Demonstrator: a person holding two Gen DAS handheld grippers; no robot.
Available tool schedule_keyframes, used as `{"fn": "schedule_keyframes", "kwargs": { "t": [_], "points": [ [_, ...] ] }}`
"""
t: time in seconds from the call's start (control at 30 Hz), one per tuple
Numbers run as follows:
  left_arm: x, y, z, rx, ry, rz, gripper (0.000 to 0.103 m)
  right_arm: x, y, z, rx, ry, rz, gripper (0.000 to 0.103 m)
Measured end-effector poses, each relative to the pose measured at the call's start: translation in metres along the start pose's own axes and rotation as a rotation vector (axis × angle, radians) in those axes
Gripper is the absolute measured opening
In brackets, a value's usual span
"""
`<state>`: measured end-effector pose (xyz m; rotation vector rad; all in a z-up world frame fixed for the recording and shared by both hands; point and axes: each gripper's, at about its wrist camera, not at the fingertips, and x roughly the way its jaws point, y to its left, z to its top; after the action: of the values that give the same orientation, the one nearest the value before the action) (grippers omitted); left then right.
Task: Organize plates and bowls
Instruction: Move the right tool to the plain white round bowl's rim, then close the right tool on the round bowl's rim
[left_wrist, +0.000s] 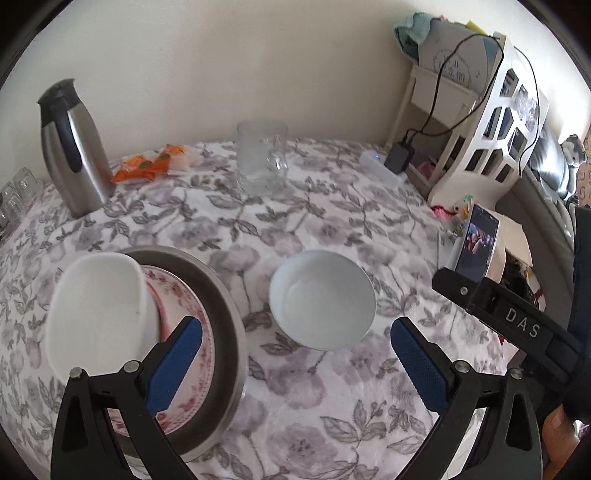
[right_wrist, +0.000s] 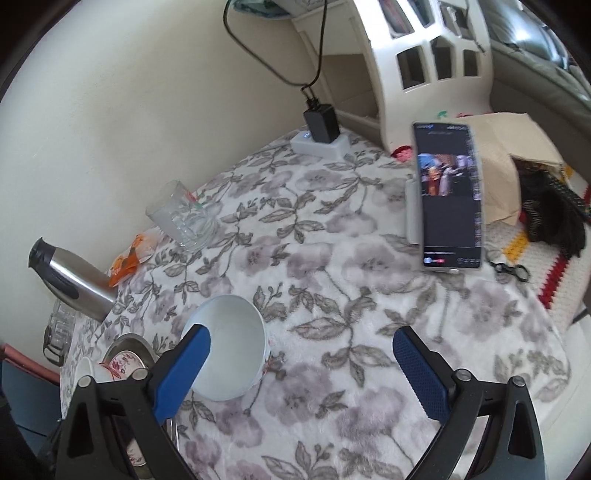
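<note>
Two grippers, both spread wide and holding nothing: left gripper (left_wrist: 295, 362) above the floral tablecloth (left_wrist: 332, 229) near the empty white bowl (left_wrist: 322, 299); right gripper (right_wrist: 301, 369) beside that bowl. Steel plate (left_wrist: 218, 295) at left carries a floral plate (left_wrist: 192, 354) and white bowl (left_wrist: 99, 314)

The worktop (left_wrist: 332, 229) wears grey-lilac florals; the bowl (left_wrist: 321, 299) looks pale blue-white, the plate (left_wrist: 192, 354) pink-flowered, the tongs' pads (left_wrist: 421, 365) blue.
</note>
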<state>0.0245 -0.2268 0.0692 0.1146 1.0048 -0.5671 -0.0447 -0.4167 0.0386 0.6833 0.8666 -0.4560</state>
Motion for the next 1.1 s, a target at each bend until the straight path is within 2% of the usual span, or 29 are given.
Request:
{"fn": "schedule_keyframes", "kwargs": {
  "t": [0.03,0.1,0.17,0.3,0.37,0.5,0.57,0.8,0.9,1.0,1.1],
  "points": [
    [0.006,-0.001,-0.001,-0.002,0.013,-0.003,0.101,0.005,0.0,-0.001,-0.005,0.009,0.005,0.09],
    [0.015,-0.003,-0.002,-0.005,0.029,-0.001,0.093,0.013,-0.001,-0.001,-0.011,0.016,0.011,0.085],
    [0.024,-0.003,-0.003,-0.013,0.052,-0.003,0.083,0.019,-0.001,-0.001,-0.017,0.019,0.018,0.085],
    [0.043,0.001,-0.006,-0.046,0.089,-0.018,0.069,0.033,0.001,0.0,-0.028,0.037,0.041,0.066],
    [0.052,0.005,-0.006,-0.077,0.109,-0.032,0.059,0.04,0.004,-0.001,-0.037,0.05,0.057,0.062],
    [0.065,0.01,-0.007,-0.111,0.127,-0.034,0.053,0.057,0.013,-0.004,-0.064,0.082,0.081,0.051],
    [0.07,0.013,-0.007,-0.126,0.137,-0.036,0.044,0.064,0.014,-0.006,-0.063,0.096,0.093,0.047],
    [0.085,0.02,-0.005,-0.164,0.151,-0.043,0.037,0.086,0.021,-0.011,-0.082,0.138,0.112,0.034],
    [0.091,0.023,-0.005,-0.177,0.157,-0.037,0.032,0.093,0.023,-0.013,-0.088,0.152,0.113,0.032],
    [0.097,0.026,-0.004,-0.189,0.161,-0.031,0.027,0.099,0.027,-0.014,-0.095,0.16,0.11,0.024],
    [0.102,0.028,-0.003,-0.19,0.164,-0.03,0.024,0.106,0.028,-0.016,-0.098,0.175,0.111,0.023]
  ]
}}
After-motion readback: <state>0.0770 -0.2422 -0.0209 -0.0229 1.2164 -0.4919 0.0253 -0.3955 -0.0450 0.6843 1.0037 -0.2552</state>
